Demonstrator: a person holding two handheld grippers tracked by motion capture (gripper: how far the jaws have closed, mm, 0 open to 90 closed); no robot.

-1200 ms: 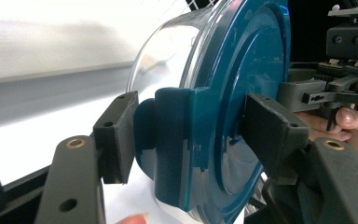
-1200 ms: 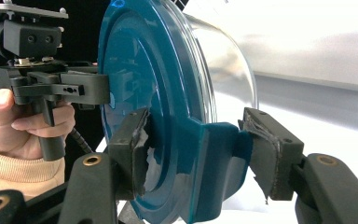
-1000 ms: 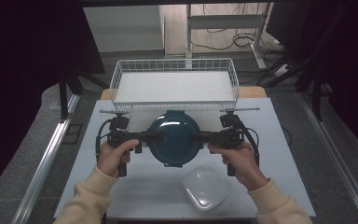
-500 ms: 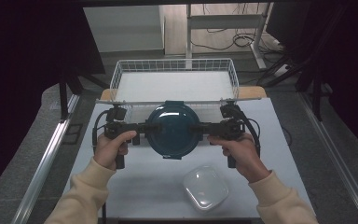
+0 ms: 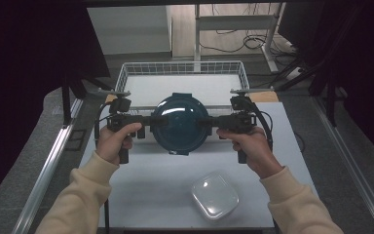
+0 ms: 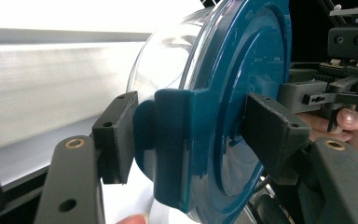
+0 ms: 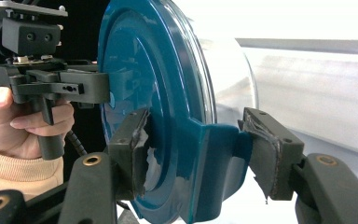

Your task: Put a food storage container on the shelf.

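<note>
The round container (image 5: 179,124) has a glossy dark-teal lid with side clip tabs over a clear bowl. The left gripper (image 5: 152,121) clamps one tab; the right gripper (image 5: 208,122) clamps the opposite tab.

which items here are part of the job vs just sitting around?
In the job:
- round container with teal lid, clamped at its side tabs
- left gripper
- right gripper

Probably next: white wire basket just behind.

Lying about:
- clear square container, near table edge
- cables on floor
</note>
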